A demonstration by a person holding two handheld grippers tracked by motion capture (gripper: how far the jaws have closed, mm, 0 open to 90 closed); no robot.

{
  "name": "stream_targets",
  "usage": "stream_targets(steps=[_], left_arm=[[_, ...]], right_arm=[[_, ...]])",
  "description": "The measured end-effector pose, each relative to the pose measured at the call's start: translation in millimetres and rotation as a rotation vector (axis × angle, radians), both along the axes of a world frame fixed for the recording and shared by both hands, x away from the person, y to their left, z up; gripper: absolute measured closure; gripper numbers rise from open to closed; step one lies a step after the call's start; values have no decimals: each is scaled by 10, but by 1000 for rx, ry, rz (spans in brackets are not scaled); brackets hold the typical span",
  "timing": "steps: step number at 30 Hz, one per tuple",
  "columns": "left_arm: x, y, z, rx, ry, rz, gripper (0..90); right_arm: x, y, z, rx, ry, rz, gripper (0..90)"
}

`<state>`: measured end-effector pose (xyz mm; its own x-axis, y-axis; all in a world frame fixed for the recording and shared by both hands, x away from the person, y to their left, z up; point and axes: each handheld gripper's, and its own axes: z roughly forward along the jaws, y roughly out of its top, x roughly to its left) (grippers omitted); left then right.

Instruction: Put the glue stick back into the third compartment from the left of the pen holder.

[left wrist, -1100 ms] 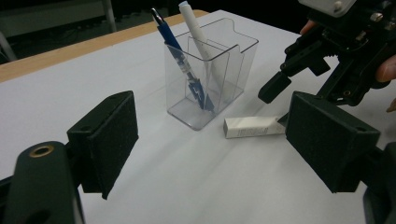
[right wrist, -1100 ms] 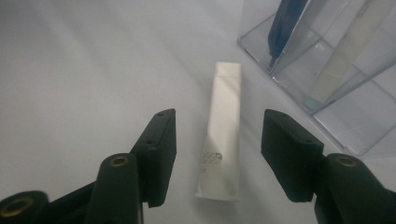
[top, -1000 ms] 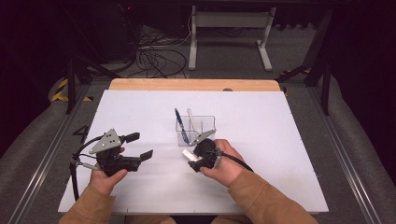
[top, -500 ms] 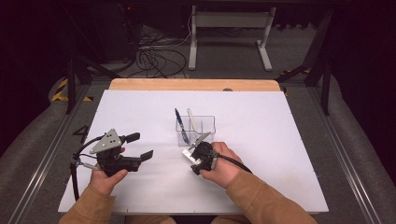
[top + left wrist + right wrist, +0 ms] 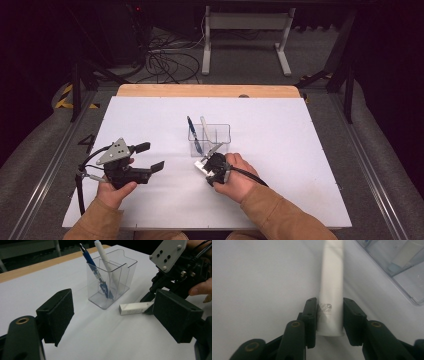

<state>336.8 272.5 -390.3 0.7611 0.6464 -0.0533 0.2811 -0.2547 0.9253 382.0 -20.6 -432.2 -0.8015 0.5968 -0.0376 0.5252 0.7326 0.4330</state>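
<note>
Two grippers work over the white table [image 5: 300, 165] in the high view: the left gripper [image 5: 149, 157] hovers with jaws wide and empty, the right gripper [image 5: 207, 167] leans over a white tube [image 5: 200, 164] lying just in front of a clear holder [image 5: 210, 135]. From the left gripper view, the tube [image 5: 135, 308] lies flat beside the holder [image 5: 112, 277], which has a blue pen [image 5: 96, 275] and a white pen [image 5: 106, 261]. In the right gripper view, the jaws have just been closing and sit against both sides of the tube [image 5: 331, 297]
</note>
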Motion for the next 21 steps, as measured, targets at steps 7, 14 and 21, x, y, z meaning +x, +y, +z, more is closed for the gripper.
stream_targets(steps=[7, 14, 21], left_arm=[[-1, 4, 1, -1, 2, 0, 178], [-3, 2, 1, -1, 1, -1, 179], [-6, -5, 0, -1, 2, -2, 178]], right_arm=[[21, 3, 7, 5, 21, -18, 671], [25, -24, 46, 28, 37, -17, 673], [-34, -74, 204, 71, 29, -5, 673]])
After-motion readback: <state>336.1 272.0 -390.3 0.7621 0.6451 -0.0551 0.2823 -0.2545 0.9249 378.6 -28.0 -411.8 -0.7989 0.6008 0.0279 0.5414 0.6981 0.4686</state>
